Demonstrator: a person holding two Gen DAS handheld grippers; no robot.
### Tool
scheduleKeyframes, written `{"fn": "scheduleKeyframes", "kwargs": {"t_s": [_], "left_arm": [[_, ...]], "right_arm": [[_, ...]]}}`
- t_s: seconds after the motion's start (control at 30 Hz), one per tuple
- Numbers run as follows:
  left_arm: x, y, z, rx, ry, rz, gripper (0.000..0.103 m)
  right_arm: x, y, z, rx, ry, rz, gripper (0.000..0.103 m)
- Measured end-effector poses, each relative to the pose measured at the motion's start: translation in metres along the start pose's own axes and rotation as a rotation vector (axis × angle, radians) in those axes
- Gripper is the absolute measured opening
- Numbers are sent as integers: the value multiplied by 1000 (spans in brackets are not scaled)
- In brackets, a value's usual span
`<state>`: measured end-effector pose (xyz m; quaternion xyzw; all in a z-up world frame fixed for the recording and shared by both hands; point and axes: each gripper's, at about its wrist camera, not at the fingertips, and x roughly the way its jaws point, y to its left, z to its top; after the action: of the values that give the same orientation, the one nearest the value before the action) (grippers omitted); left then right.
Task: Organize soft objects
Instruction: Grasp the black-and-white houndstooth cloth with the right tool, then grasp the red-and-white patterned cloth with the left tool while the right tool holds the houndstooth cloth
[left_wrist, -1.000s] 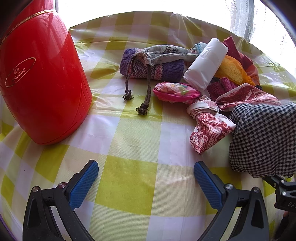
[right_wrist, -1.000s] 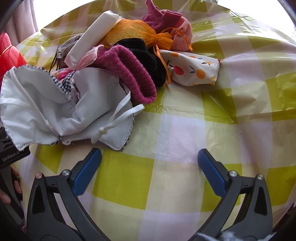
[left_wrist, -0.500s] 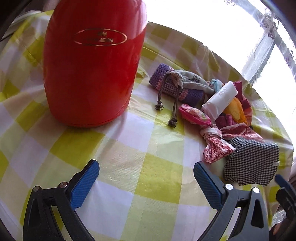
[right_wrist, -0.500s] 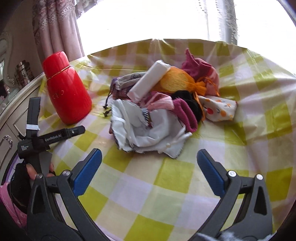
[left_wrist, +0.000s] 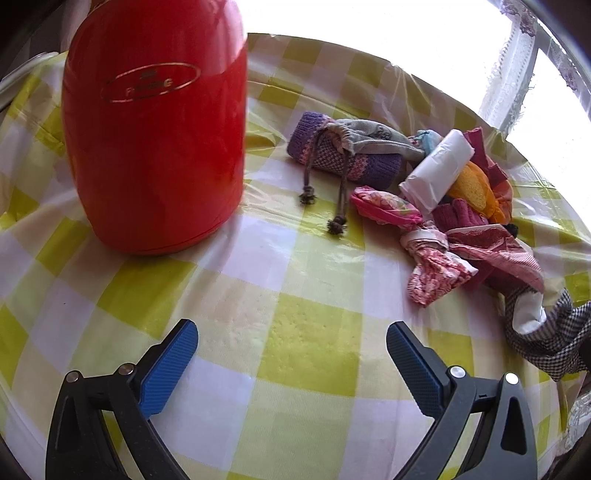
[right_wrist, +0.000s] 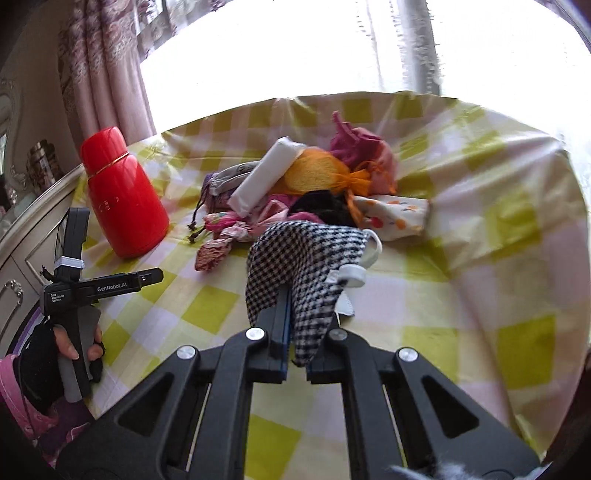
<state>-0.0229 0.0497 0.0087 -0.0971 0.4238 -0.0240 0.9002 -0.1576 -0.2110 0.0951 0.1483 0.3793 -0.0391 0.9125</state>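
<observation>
Houndstooth pouch (right_wrist: 303, 266), black-and-white woven cloth with a white drawstring, hangs pinched between my right gripper's (right_wrist: 295, 354) closed jaws, in front of the heap of soft items (right_wrist: 306, 184). My left gripper (left_wrist: 291, 354) sits wide open, its 2 ribbed blue pads empty over the yellow-checked tablecloth (left_wrist: 306, 354), near the glossy red flask (left_wrist: 155, 125).

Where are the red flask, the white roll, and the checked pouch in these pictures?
red flask (left_wrist: 155, 147), left wrist view, middle of its body below the gold oval.
white roll (left_wrist: 437, 171), left wrist view, middle of its wrapped side.
checked pouch (right_wrist: 306, 254), right wrist view, the checked cloth above the shut jaws.
</observation>
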Motion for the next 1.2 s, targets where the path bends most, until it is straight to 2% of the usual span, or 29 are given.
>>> {"fn": "scheduleKeyframes", "kwargs": {"t_s": [0.1,0.17,0.33,0.37,0.4,0.47,0.5,0.57,0.7,0.77,0.83,0.87,0.93,0.97,1.0,1.03,1.2], "left_arm": [[2,-34,1,85,-9,-51,103],[14,-60,5,142,21,-84,103],[48,-110,24,250,43,-2,100],[52,-114,28,255,39,9,90],[55,-116,31,264,41,11,65],[53,-115,31,279,35,29,26],[47,-111,28,271,39,3,12],[25,-99,14,253,16,-43,12],[-23,-69,-28,285,-71,-18,12],[-35,-47,-37,231,-66,-20,12],[-37,-31,-34,181,-49,-42,14],[-36,-27,-33,176,-36,-43,17],[-30,-22,-33,172,-14,-39,36],[-28,-22,-33,165,-9,-44,57],[-28,-22,-34,159,-10,-52,76],[-28,-24,-34,161,-18,-62,80],[-21,-45,-21,255,-47,-57,82]], "right_arm": [[-33,-33,-19,32,6,-59,8],[-48,-44,-29,37,11,-75,8],[-55,-47,-46,80,18,-36,8],[-54,-43,-48,71,23,-27,8],[-52,-37,-50,53,30,-21,8],[-48,-26,-53,24,39,-4,8],[-46,-21,-54,14,41,9,8],[-41,-13,-55,-2,49,33,8],[-21,4,-56,-39,87,95,8],[-9,16,-54,-75,121,91,8],[3,20,-50,-67,173,53,17],[7,19,-49,-48,197,44,22],[8,14,-51,-19,230,22,66],[5,11,-52,-18,230,4,73],[1,10,-55,-26,223,-19,78],[-1,9,-57,-37,223,-44,79],[2,4,-52,-70,238,-161,79]]}}
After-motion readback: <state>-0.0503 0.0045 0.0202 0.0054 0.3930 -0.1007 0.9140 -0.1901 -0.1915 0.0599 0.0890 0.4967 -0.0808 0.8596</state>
